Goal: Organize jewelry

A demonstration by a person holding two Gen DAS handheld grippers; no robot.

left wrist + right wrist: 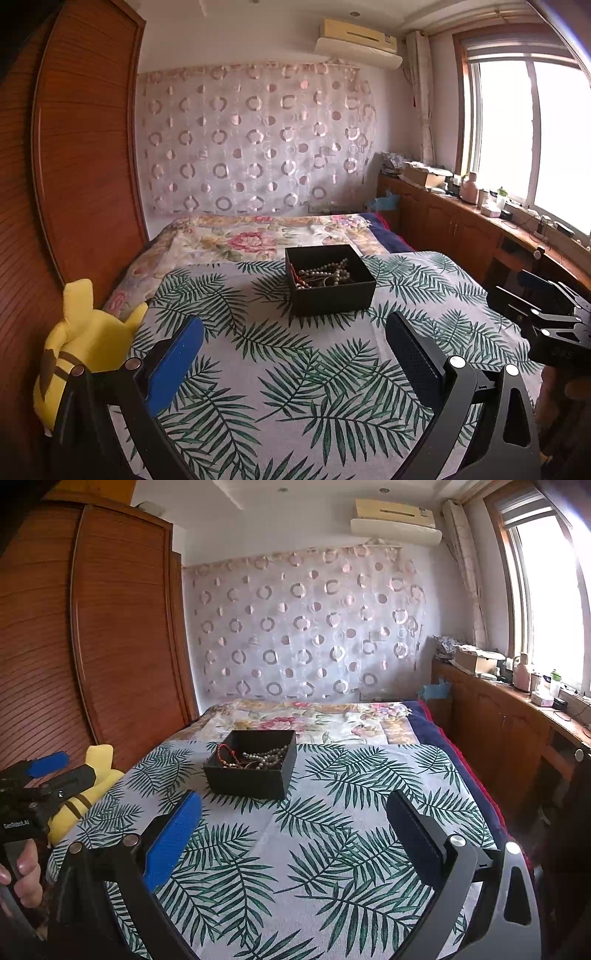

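A black open box stands on the leaf-print cloth on the bed. Inside it lie a grey bead necklace and a red cord bracelet, tangled together. The box also shows in the right wrist view, with the beads and the red cord. My left gripper is open and empty, short of the box. My right gripper is open and empty, also short of the box. Each gripper appears at the edge of the other's view: the right gripper, the left gripper.
A yellow plush toy lies at the bed's left edge beside the wooden wardrobe. A floral quilt covers the far bed. A wooden counter with clutter runs along the right under the window.
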